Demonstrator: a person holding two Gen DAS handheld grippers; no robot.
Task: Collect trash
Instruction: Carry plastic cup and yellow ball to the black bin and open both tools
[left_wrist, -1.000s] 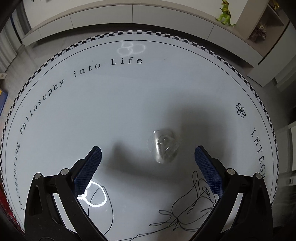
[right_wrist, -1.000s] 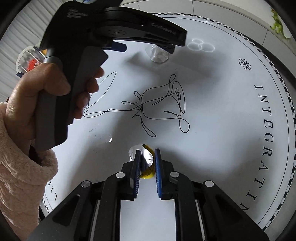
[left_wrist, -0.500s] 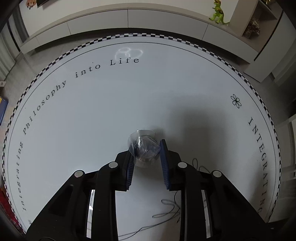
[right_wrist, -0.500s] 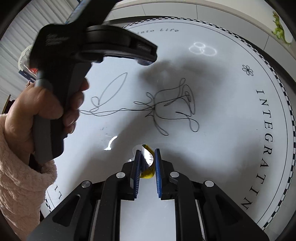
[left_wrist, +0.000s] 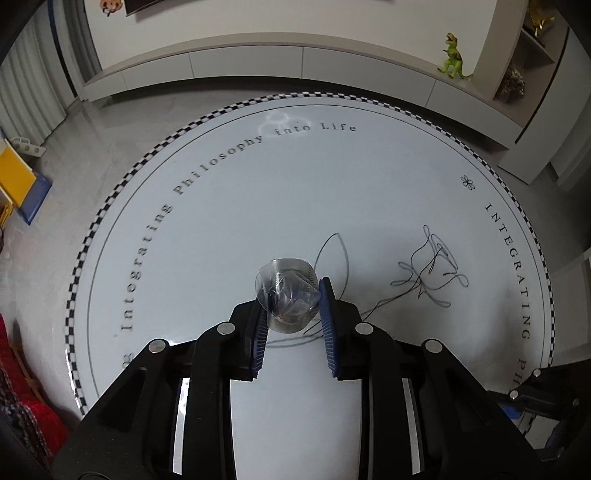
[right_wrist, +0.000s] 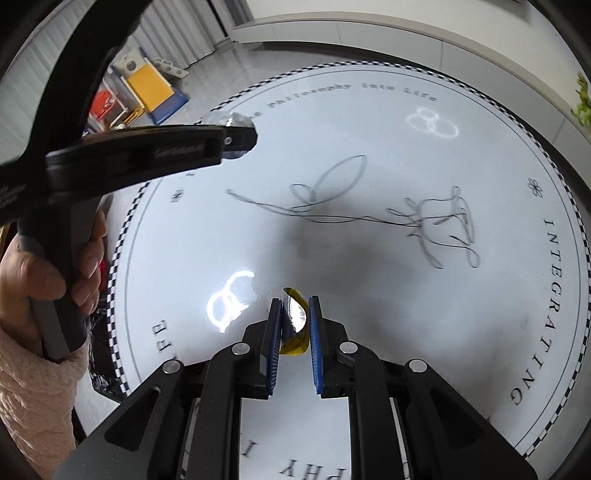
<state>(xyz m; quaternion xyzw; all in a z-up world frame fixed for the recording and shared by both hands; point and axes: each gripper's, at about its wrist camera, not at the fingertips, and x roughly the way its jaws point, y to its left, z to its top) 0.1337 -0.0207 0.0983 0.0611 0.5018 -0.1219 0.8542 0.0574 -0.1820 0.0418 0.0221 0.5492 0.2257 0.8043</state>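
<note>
My left gripper (left_wrist: 291, 295) is shut on a crumpled clear plastic cup (left_wrist: 288, 291) and holds it above the round white table (left_wrist: 229, 206). In the right wrist view the left gripper (right_wrist: 236, 138) is at the upper left with the clear cup (right_wrist: 221, 119) showing at its tip. My right gripper (right_wrist: 293, 306) is shut on a crumpled yellow and silver wrapper (right_wrist: 293, 325), held above the near part of the table (right_wrist: 388, 314).
The table has a checkered rim, printed lettering and a black line drawing (left_wrist: 432, 269). A low white cabinet (left_wrist: 295, 62) with a green toy dinosaur (left_wrist: 453, 55) stands behind. A yellow and blue toy (left_wrist: 18, 184) lies on the floor to the left. A black bag (right_wrist: 99, 369) shows at the table's left edge.
My left gripper closed on the clear cup and lifted it up and to the left. My right gripper kept hold of the wrapper and rose slightly.
</note>
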